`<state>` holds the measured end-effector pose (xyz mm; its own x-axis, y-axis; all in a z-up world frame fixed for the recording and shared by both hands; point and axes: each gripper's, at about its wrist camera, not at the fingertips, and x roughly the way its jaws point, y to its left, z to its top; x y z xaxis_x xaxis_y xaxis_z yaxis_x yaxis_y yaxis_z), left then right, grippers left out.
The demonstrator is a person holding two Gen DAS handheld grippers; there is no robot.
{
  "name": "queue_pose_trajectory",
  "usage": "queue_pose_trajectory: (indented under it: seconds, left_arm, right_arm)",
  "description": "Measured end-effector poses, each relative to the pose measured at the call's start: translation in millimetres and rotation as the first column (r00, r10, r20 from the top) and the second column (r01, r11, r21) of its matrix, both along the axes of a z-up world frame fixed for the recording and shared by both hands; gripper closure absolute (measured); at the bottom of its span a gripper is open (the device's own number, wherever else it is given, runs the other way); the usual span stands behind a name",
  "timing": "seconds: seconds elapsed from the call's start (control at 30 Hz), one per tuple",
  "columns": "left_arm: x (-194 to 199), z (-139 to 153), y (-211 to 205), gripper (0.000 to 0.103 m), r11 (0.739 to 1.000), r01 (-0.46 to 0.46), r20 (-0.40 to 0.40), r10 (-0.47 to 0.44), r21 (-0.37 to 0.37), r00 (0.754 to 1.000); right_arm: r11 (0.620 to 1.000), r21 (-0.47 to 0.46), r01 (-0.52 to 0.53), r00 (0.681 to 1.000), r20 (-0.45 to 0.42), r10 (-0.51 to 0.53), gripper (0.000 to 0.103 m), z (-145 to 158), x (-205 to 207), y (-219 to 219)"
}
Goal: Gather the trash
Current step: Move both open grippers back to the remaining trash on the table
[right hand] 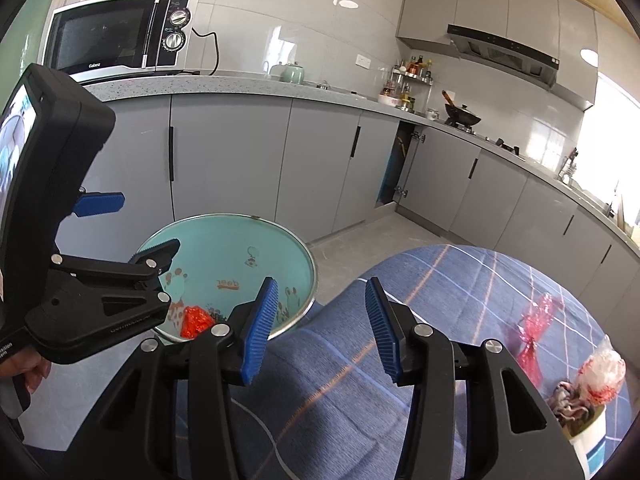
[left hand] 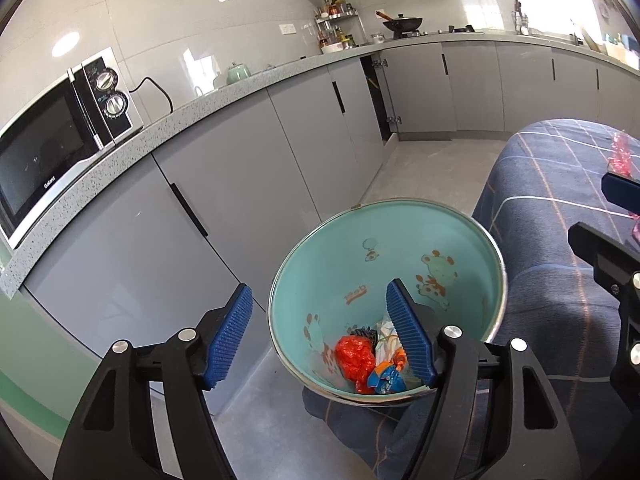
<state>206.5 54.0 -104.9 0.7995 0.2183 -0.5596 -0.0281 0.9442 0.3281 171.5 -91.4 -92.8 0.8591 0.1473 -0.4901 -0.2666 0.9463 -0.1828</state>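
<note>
So over on the left there's the microwave [right hand: 120, 36] on the counter [left hand: 168, 120], not part of this. The left gripper [left hand: 320, 332] hangs right over the teal bin [left hand: 400, 216], jaws spread with nothing between them, one blue pad inside the rim and one outside. Down in the bin there's already an orange wrapper [left hand: 354, 356] plus some white and blue scraps next to it, so that side looks done to me. Moving right, the right gripper [right hand: 320, 328] is parted too and holding nothing, hovering over the blue plaid cloth [right hand: 460, 280] just past the bin's edge. Further right on the cloth sits the leftover trash: a pink cellophane wrapper [right hand: 536, 332] and, near the edge of the view, a clear crumpled bag [right hand: 604, 372] on top of a white cup [right hand: 592, 436]. My take is the pink one's next. Swing the right claw over it, come down with the pads either side of the bunched middle, not the loose tail, and squeeze gently so it doesn't slip out. Also try not to drag the cloth or bump the cup.
</note>
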Motion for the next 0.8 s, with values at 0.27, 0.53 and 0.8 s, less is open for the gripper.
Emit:
queue_pose_trajectory:
  seconds: [0.27,0.53,0.8]
  left_arm:
    - [-9,6,-9,0.027,1.0,0.012,0.016,-0.012,0.01,1.0]
    - [-17,10,-21,0.027,0.999,0.039,0.023,-0.039,0.016,0.999]
    - [-31,11,-45,0.025,0.996,0.085,0.025,-0.086,0.017,0.996]
  right_arm:
    - [0.999,0.002,0.036,0.999,-0.009,-0.036,0.052,-1,-11,-14]
    - [0.998,0.005,0.063,0.998,-0.011,-0.063,0.051,-3,-23,-29]
    - [0.991,0.009,0.136,0.991,-0.018,-0.136,0.051,-2,-43,-55]
